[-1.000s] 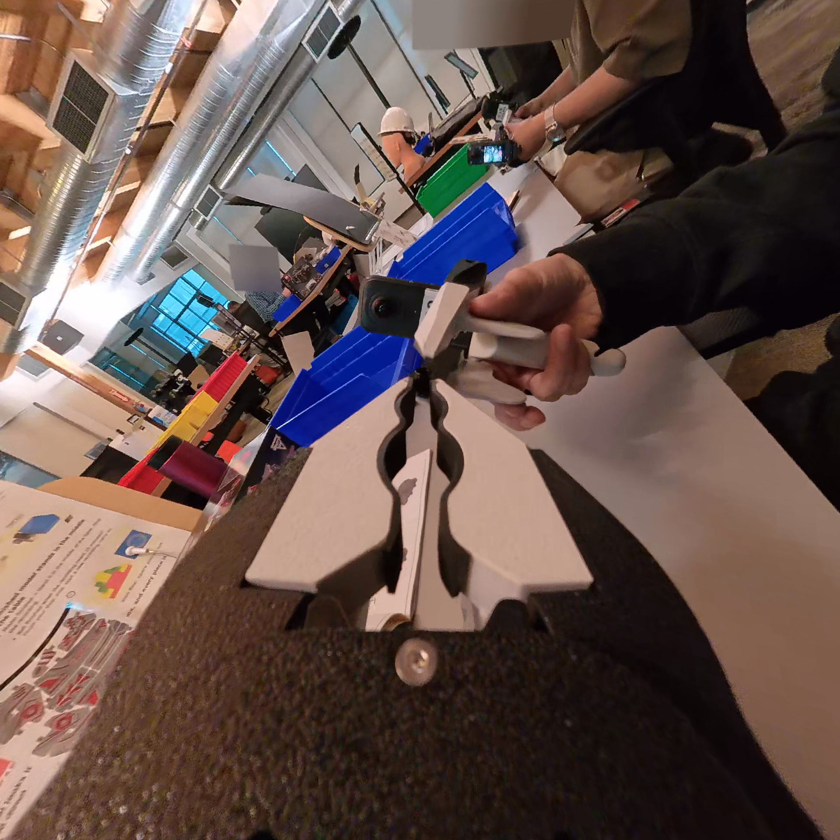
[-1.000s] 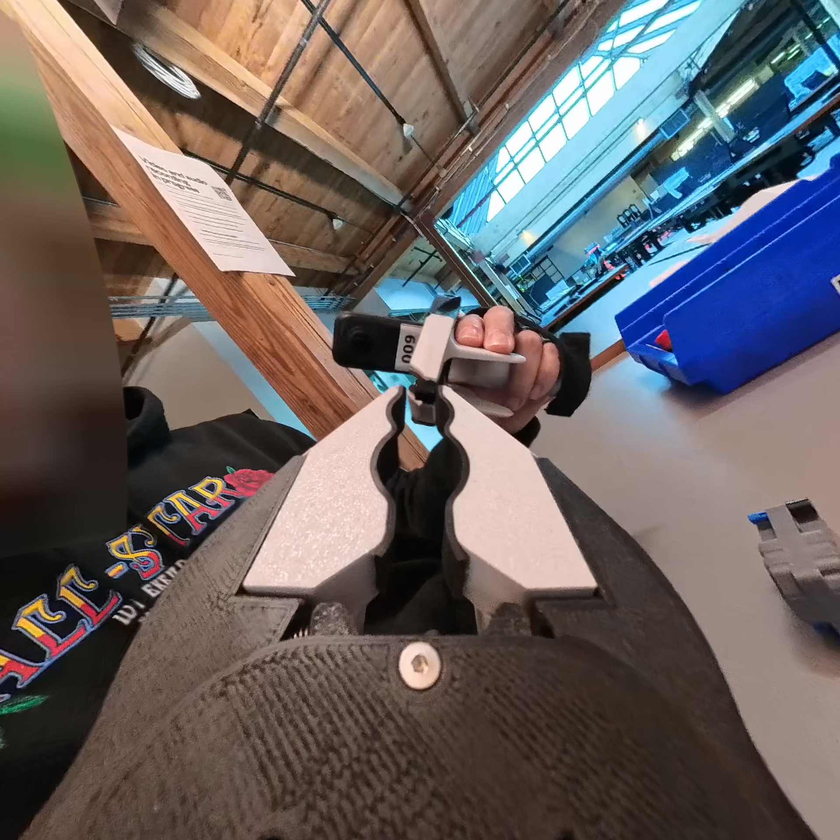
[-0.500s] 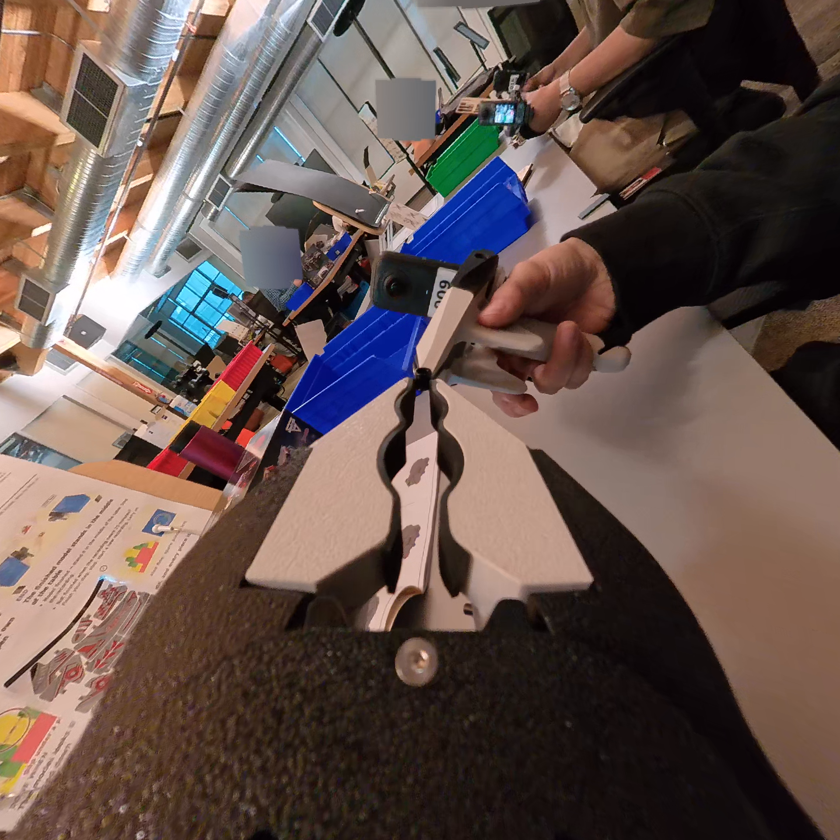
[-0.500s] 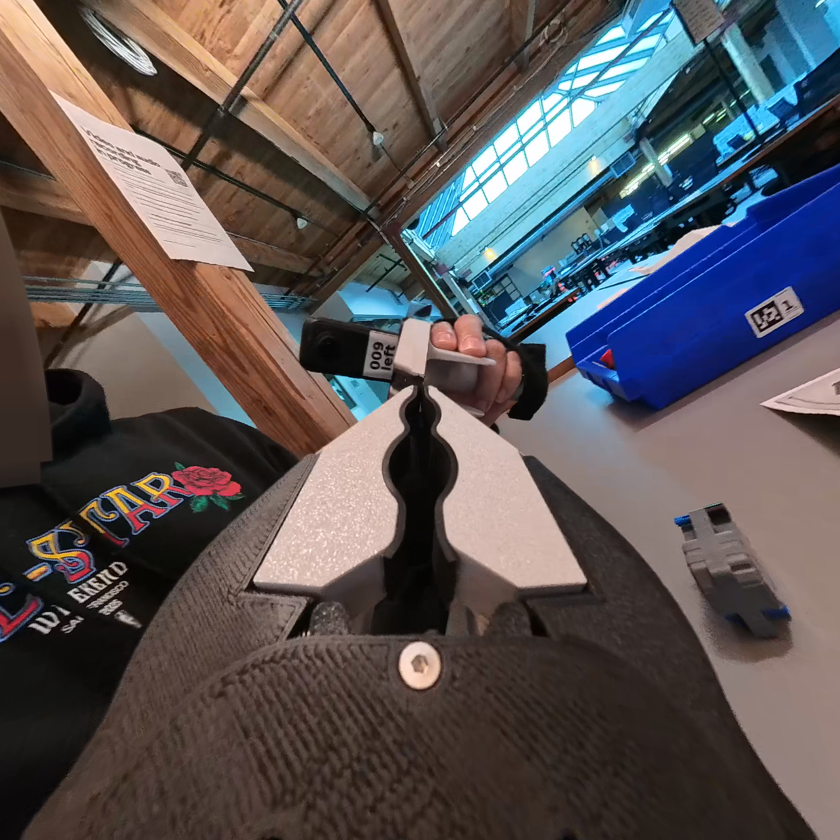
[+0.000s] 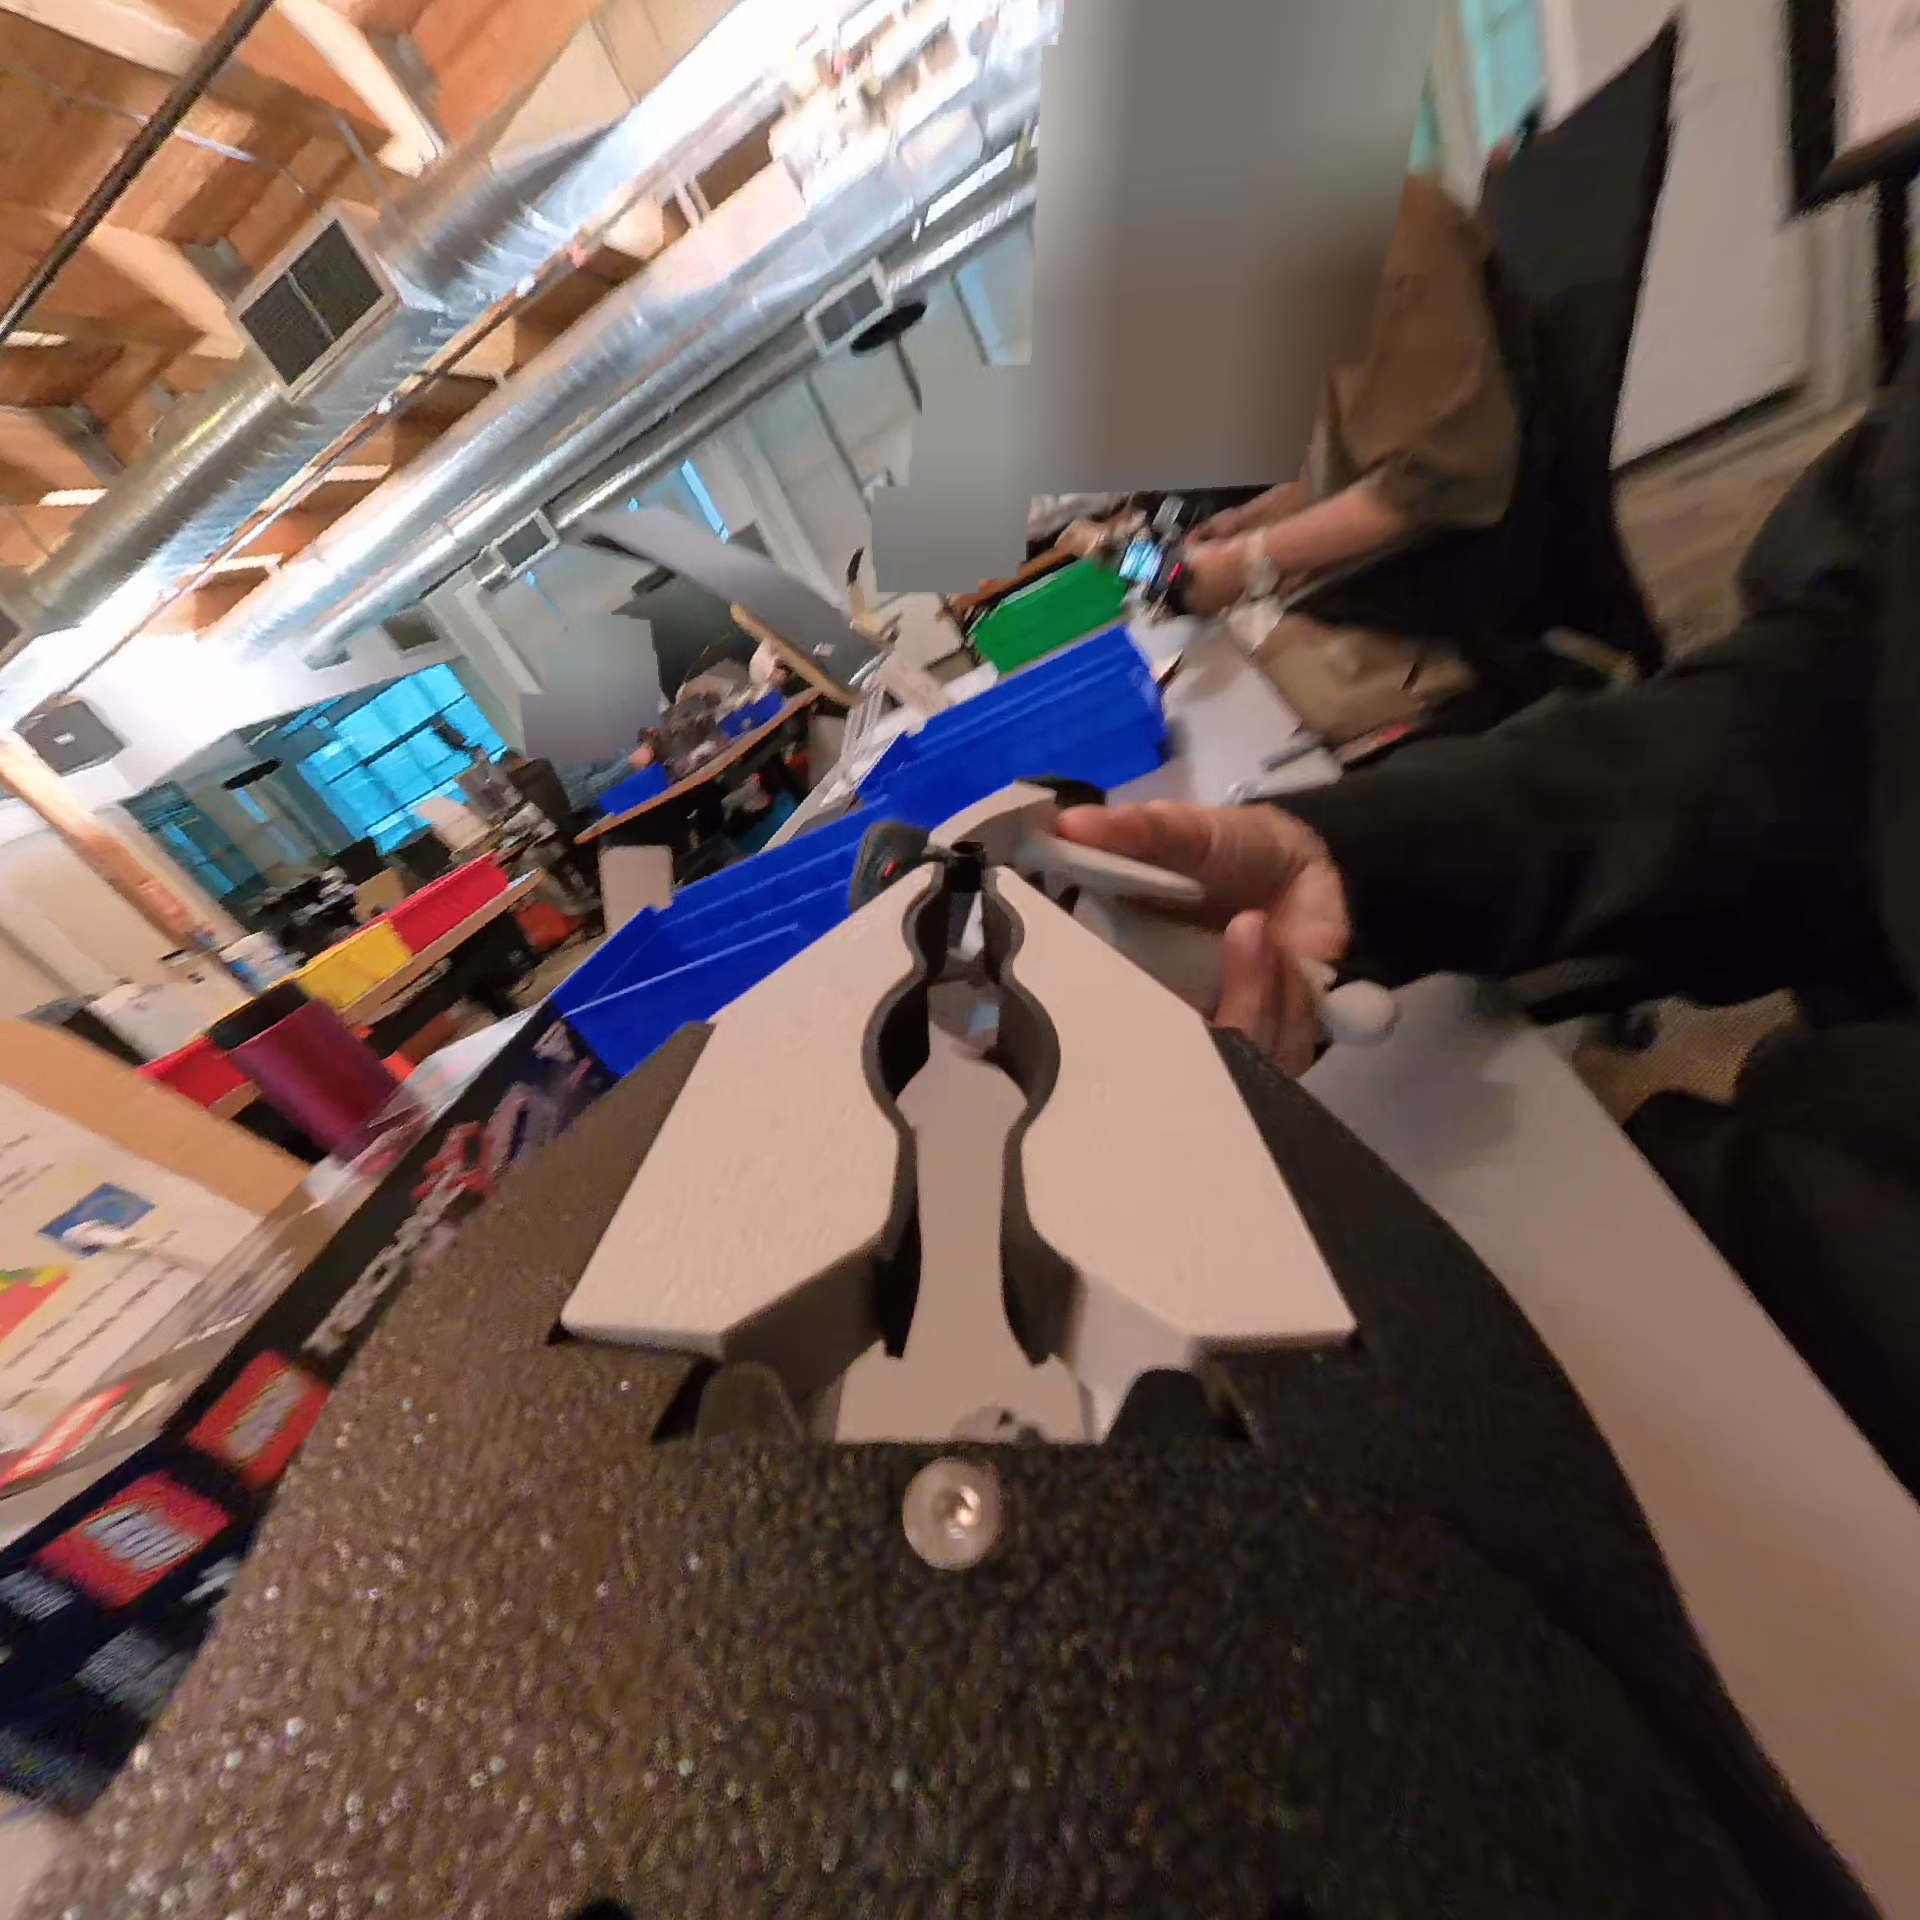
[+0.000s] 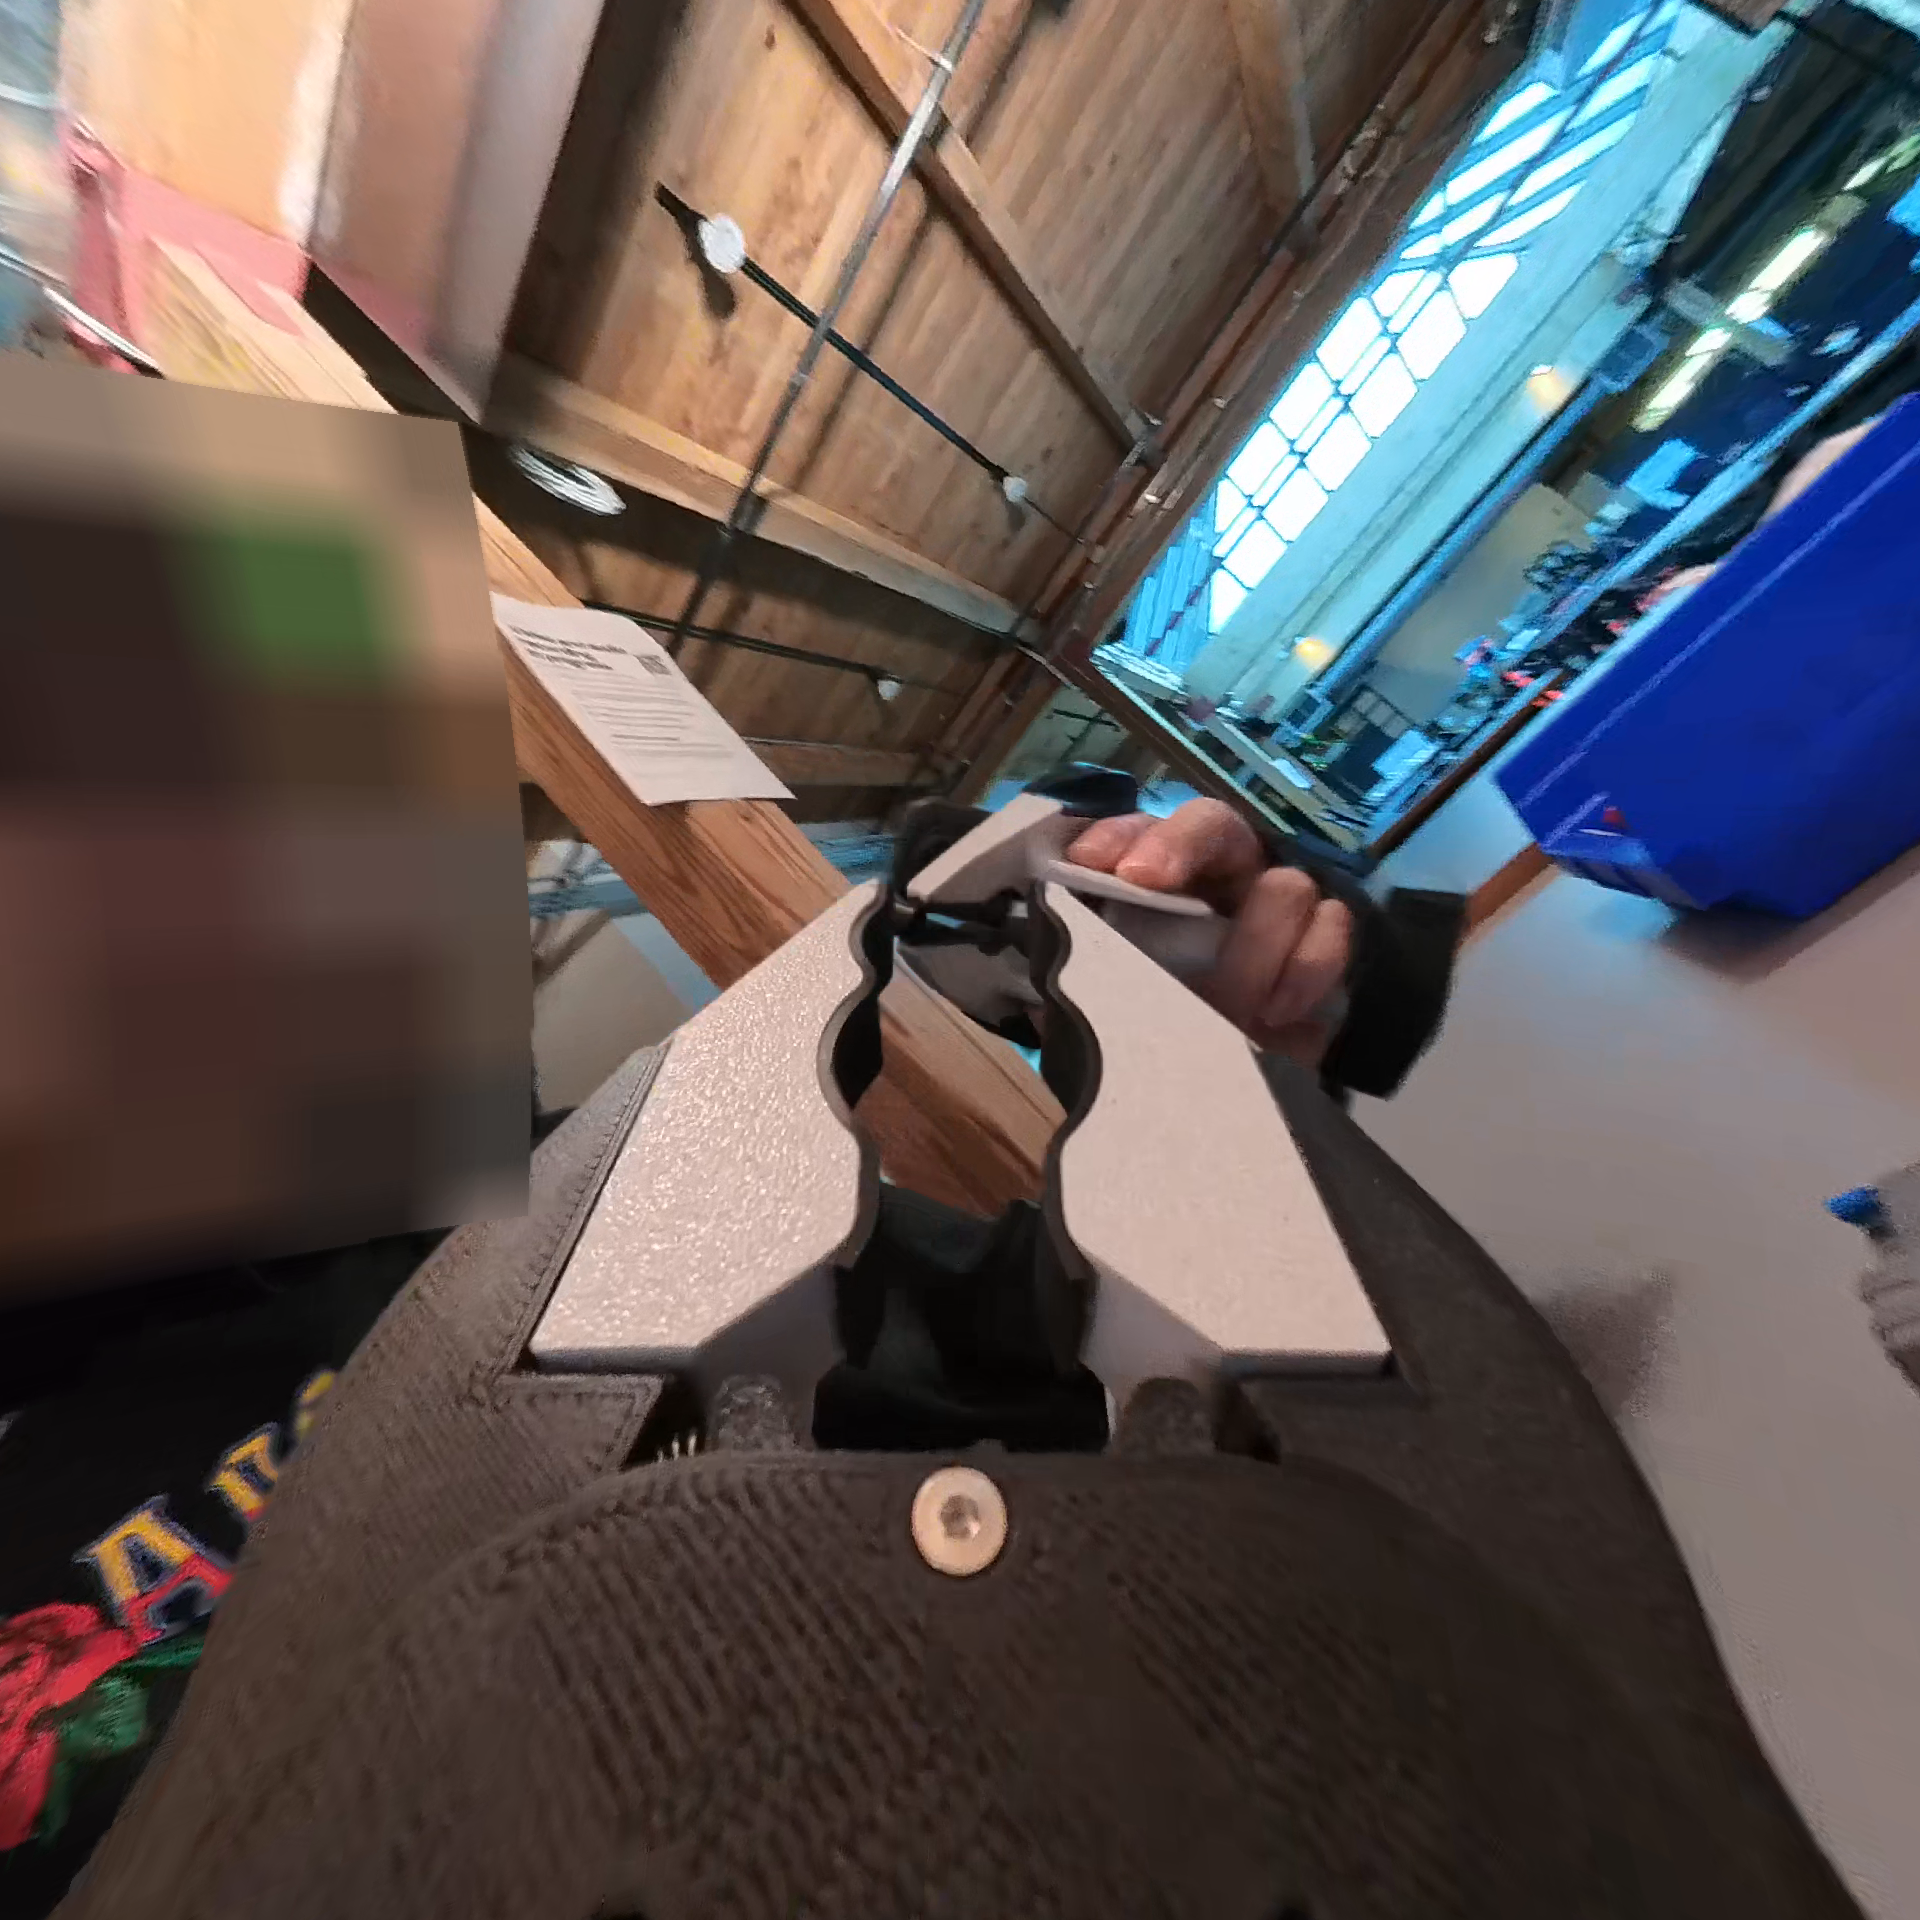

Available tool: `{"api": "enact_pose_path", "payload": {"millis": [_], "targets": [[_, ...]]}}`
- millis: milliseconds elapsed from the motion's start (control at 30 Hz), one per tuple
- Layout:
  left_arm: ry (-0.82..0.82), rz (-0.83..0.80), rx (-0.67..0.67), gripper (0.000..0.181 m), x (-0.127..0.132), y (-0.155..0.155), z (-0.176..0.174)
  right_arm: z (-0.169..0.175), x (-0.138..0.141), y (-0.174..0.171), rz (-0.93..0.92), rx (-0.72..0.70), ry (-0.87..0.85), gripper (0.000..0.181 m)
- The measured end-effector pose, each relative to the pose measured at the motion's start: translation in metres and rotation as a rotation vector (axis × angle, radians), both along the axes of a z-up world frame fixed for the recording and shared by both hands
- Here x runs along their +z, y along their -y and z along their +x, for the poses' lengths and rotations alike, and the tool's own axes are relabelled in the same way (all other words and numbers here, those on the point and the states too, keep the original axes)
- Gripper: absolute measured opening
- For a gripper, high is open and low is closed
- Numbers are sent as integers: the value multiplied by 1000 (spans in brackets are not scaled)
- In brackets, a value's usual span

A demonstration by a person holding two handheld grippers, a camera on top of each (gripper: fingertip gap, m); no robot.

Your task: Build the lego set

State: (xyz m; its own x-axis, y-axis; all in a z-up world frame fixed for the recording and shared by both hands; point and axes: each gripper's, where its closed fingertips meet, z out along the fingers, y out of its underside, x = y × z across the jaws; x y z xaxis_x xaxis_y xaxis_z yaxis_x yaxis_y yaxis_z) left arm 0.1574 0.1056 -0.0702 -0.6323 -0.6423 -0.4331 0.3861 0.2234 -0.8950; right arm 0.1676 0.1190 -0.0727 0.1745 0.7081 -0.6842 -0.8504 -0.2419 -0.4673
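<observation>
The left gripper [image 5: 961,904] and right gripper [image 6: 961,914], both part-open and empty, faced each other above the grey table [image 6: 1662,1039], where a grey-and-blue lego piece [image 6: 1886,1288] lay; lowering the right one squarely seemed wisest

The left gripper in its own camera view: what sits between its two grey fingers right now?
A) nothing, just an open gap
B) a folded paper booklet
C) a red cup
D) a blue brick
A: the left gripper shows an open gap between its fingers, with only the grey table visible through it.
</observation>
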Motion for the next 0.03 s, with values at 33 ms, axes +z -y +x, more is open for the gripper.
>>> {"api": "enact_pose_path", "payload": {"millis": [33], "targets": [[-4, -39, -39, 3, 1, 2, -2, -1, 3, 1, 17, 29, -44, 23]]}}
